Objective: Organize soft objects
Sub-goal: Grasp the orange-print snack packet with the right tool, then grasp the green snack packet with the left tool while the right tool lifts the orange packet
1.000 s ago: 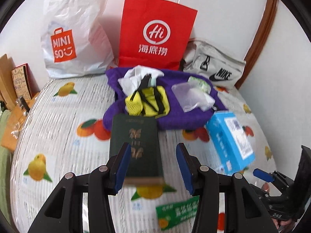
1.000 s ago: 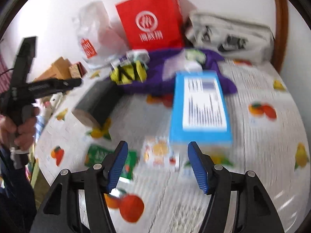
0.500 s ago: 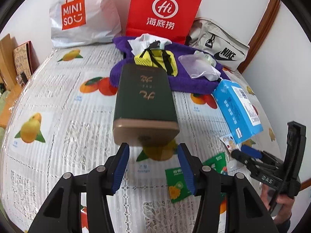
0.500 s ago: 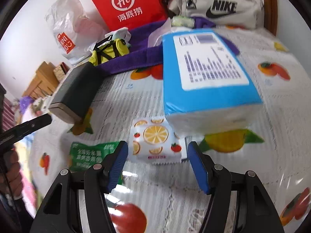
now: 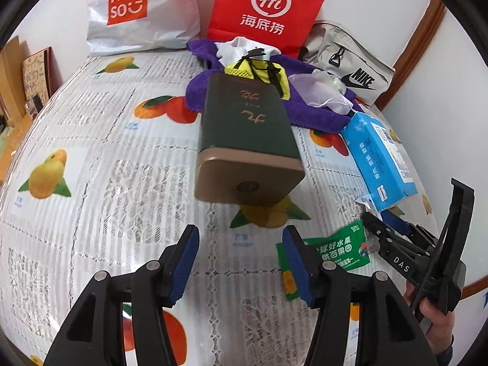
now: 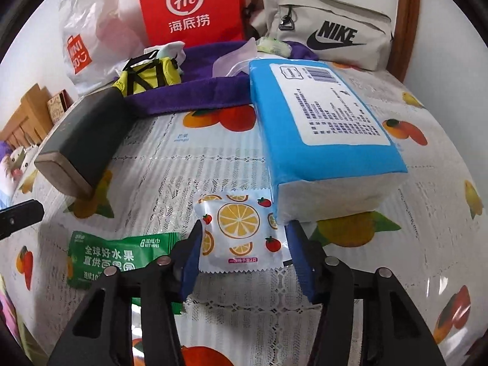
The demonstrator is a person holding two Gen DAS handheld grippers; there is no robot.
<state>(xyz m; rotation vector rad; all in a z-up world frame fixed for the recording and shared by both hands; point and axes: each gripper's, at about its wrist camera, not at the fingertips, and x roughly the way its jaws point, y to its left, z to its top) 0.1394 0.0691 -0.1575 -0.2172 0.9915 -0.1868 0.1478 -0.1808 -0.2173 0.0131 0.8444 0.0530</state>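
Note:
A small fruit-print packet (image 6: 241, 235) lies on the tablecloth, between the open fingers of my right gripper (image 6: 244, 253), which straddles it low over the table. A blue tissue pack (image 6: 323, 128) lies just beyond it, also in the left wrist view (image 5: 381, 158). A green wet-wipes packet (image 6: 113, 256) lies to the left, also in the left wrist view (image 5: 335, 250). My left gripper (image 5: 241, 259) is open and empty, short of a dark green box (image 5: 247, 140). A purple towel (image 5: 305, 109) holds a yellow mesh pouch (image 5: 259, 73) and clear bags.
A red paper bag (image 5: 268, 9), a white Miniso bag (image 5: 137, 9) and a beige Nike bag (image 5: 350, 67) stand along the back wall. Cardboard boxes (image 5: 18, 73) sit off the left edge. The fruit-print tablecloth (image 5: 91, 152) covers the table.
My left gripper has pulled back from the dark green box, which now lies farther ahead. My right gripper has come down and forward until its fingers flank the fruit-print packet.

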